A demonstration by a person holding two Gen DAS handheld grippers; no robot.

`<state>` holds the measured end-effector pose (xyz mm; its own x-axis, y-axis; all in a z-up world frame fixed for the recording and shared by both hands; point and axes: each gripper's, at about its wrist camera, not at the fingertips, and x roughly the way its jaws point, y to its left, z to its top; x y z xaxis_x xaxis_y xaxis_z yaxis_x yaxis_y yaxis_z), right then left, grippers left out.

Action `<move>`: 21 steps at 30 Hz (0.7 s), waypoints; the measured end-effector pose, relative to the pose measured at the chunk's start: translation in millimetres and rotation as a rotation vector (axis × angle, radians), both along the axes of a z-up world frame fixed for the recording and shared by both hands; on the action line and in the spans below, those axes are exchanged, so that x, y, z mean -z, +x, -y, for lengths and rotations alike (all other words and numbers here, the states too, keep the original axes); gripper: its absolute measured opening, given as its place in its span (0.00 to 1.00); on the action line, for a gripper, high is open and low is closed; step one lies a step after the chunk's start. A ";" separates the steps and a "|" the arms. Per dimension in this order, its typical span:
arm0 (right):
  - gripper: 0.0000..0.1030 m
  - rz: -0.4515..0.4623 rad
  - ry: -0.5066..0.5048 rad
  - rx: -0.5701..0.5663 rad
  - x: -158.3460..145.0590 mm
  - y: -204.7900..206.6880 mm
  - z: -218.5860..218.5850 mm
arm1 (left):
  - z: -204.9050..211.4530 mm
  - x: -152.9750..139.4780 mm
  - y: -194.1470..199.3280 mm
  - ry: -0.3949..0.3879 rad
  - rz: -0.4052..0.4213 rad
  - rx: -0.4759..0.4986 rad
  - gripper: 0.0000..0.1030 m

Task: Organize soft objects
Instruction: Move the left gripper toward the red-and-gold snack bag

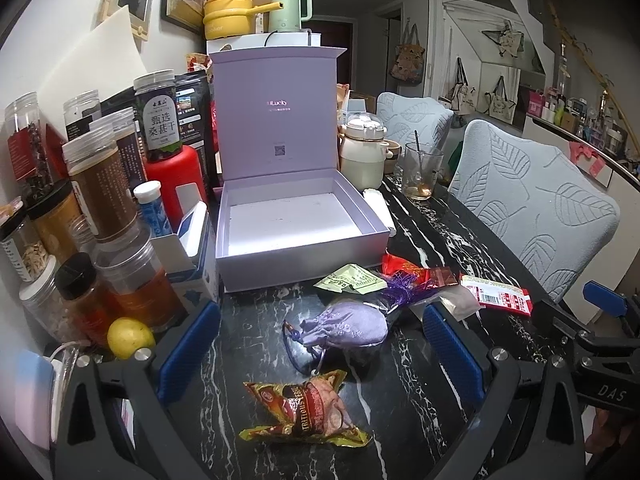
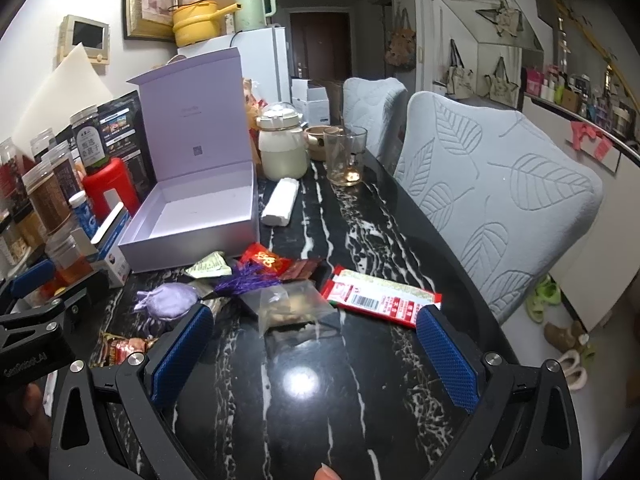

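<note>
An open lilac box (image 1: 300, 236) (image 2: 192, 216) with its lid upright stands empty on the black marble table (image 1: 460, 240). In front of it lie a lilac satin pouch (image 1: 348, 326) (image 2: 170, 300), a green sachet (image 1: 352, 278) (image 2: 210, 266), a purple tassel (image 1: 400, 290), red packets (image 1: 416, 272), a clear bag (image 2: 294, 304), a red-and-white packet (image 2: 384, 298) (image 1: 498, 294) and a gold-red snack pack (image 1: 316, 408). My left gripper (image 1: 320, 344) is open, its fingers either side of the pouch and snack pack. My right gripper (image 2: 316, 340) is open above bare table, just short of the clear bag.
Jars, a red bottle (image 1: 174, 184) and a lemon (image 1: 130, 338) crowd the table's left side. A cream pot (image 1: 364, 156), a glass with a spoon (image 1: 422, 172) and a white roll (image 2: 282, 202) stand behind the box. Two leaf-patterned chairs (image 2: 496, 208) line the right edge.
</note>
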<state>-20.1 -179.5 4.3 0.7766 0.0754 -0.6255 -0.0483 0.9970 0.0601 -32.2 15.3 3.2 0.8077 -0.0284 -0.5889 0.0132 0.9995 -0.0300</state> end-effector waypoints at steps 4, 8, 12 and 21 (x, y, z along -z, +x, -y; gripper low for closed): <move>1.00 0.002 0.012 -0.003 0.0 -3.9 -0.2 | -0.8 -0.6 -3.2 -0.003 0.002 0.000 1.00; 1.00 0.001 0.010 -0.004 1.9 -6.8 -0.7 | -2.0 1.1 -6.8 -0.006 -0.003 0.000 1.00; 1.00 -0.006 0.023 -0.014 5.2 -12.0 -0.9 | -3.4 5.1 -11.4 0.013 -0.021 -0.009 1.00; 1.00 -0.049 0.064 -0.084 27.6 -20.5 -8.3 | -17.9 23.9 -23.5 -0.007 -0.052 -0.062 1.00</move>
<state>-40.5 -171.2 -23.3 0.7343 0.1797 -0.6546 -0.1265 0.9837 0.1282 -55.7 33.2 -20.7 0.7764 0.0164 -0.6300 -0.0502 0.9981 -0.0360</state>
